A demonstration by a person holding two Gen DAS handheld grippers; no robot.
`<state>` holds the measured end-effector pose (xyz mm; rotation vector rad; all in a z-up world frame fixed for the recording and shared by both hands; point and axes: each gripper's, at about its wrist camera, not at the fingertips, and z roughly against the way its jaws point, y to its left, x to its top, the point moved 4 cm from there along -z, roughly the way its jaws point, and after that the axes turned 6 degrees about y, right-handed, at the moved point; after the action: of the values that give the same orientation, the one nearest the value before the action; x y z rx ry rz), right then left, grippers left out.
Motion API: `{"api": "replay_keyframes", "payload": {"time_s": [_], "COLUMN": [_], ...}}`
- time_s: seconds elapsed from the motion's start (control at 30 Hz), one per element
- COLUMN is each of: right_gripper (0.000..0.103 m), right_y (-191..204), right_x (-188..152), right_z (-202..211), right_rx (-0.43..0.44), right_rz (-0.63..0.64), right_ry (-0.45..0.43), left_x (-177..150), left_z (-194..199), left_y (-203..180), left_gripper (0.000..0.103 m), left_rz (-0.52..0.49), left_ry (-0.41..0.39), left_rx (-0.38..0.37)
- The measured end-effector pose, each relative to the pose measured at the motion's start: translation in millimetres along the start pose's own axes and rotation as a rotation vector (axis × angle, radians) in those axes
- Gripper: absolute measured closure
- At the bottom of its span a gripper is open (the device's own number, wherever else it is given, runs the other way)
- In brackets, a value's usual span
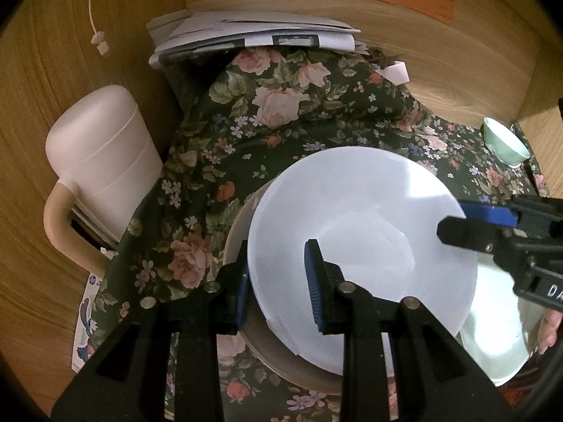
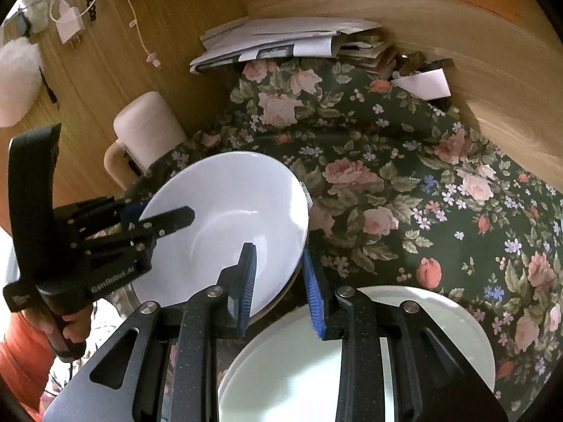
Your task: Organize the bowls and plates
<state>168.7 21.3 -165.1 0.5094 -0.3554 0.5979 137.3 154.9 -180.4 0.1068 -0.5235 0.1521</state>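
A white bowl [image 1: 362, 242] sits on a tan plate [image 1: 242, 225] on the floral cloth. My left gripper [image 1: 278, 281] is open, its jaws astride the bowl's near-left rim: one pad outside, one inside. My right gripper [image 2: 279, 292] is open too, astride the same bowl [image 2: 228, 218] at its right rim. Each gripper shows in the other's view, the right one [image 1: 457, 219] and the left one [image 2: 165, 216]. A pale white plate [image 2: 415, 316] lies just right of the bowl. A small green bowl [image 1: 505, 142] stands far right.
A white lidded jug with a beige handle [image 1: 102, 165] stands at the left against the wood wall. A stack of papers [image 1: 253, 35] lies at the back. Wood panels enclose the cloth [image 2: 404, 183] on the left, back and right.
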Motion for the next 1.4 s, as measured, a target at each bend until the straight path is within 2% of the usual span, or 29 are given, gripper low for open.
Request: {"api": "replay_keyframes", "payload": {"time_s": [0.1,0.17,0.3,0.4,0.47,0.6,0.67,1.13,1.23,1.3,1.4], "right_gripper": [0.077,0.077,0.075,0.069,0.065,0.064,0.061,0.06,0.06,0.06,0.057], "right_y": [-1,-2,-6,-13,-18,-31,-40,-134,-157,-178,-208], "right_x": [0,1,4,6,9,10,9,-14,-20,-26,-34], "right_z": [0,4,19,33,40,56,63,111,120,126,132], "right_rx": [0.004,0.005,-0.01,-0.02,-0.027,-0.053,-0.064,-0.214,-0.243,-0.26,-0.275], "right_rz": [-0.002,-0.004,-0.005,-0.015,-0.022,-0.04,-0.057,-0.217,-0.258,-0.307,-0.379], "right_ry": [-0.002,-0.011,-0.055,-0.089,-0.11,-0.153,-0.169,-0.223,-0.23,-0.23,-0.226], "left_x": [3,6,11,18,25,36,42,89,99,106,118], "left_z": [1,3,6,17,27,37,39,25,23,22,15], "left_y": [2,3,3,2,-2,-14,-26,-142,-164,-178,-202], "left_gripper": [0.074,0.065,0.065,0.056,0.05,0.05,0.05,0.049,0.03,0.028,0.027], "left_rz": [0.006,0.014,0.025,0.013,-0.003,-0.014,-0.024,-0.148,-0.161,-0.17,-0.196], "left_ry": [0.0,0.001,0.017,-0.034,-0.068,-0.096,-0.102,-0.105,-0.112,-0.137,-0.13], "left_rx": [-0.003,-0.022,-0.015,0.03,0.026,0.006,-0.028,-0.168,-0.173,-0.176,-0.195]}}
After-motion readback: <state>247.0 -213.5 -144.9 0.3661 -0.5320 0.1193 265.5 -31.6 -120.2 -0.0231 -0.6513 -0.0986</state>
